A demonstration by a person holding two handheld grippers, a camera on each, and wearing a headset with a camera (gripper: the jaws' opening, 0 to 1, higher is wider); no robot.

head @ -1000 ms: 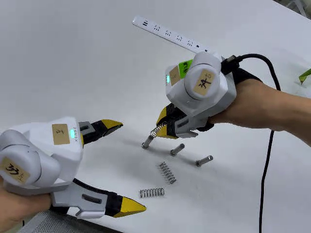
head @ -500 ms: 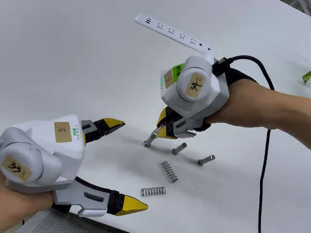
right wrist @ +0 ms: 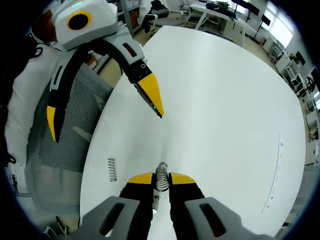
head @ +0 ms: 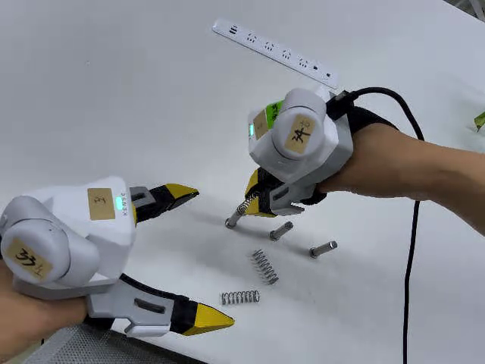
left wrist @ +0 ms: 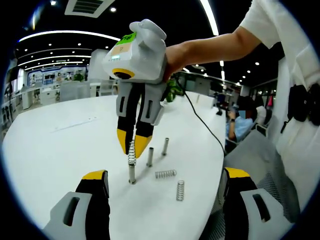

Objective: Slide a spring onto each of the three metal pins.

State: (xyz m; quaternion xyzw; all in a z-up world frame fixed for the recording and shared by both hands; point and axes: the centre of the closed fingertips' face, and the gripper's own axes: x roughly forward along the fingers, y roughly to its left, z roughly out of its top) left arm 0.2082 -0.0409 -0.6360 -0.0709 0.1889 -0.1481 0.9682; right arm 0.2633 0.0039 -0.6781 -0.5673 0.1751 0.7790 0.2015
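Observation:
Three metal pins stand in a row on the white table: left pin, middle pin, right pin. My right gripper is shut on a spring, whose lower end sits at the top of the left pin. The right gripper view shows that spring between the yellow tips, with the pin under it. Two loose springs lie in front of the pins. My left gripper hangs open to the left, holding nothing. From it I see the spring above the pin.
A white power strip lies at the far side of the table. A black cable trails from the right hand toward the near edge. Behind the table, a mesh chair and a person's white shirt are in view.
My right gripper has leaned slightly left over the left pin, with the spring still in it. The left gripper and the loose springs have stayed put.

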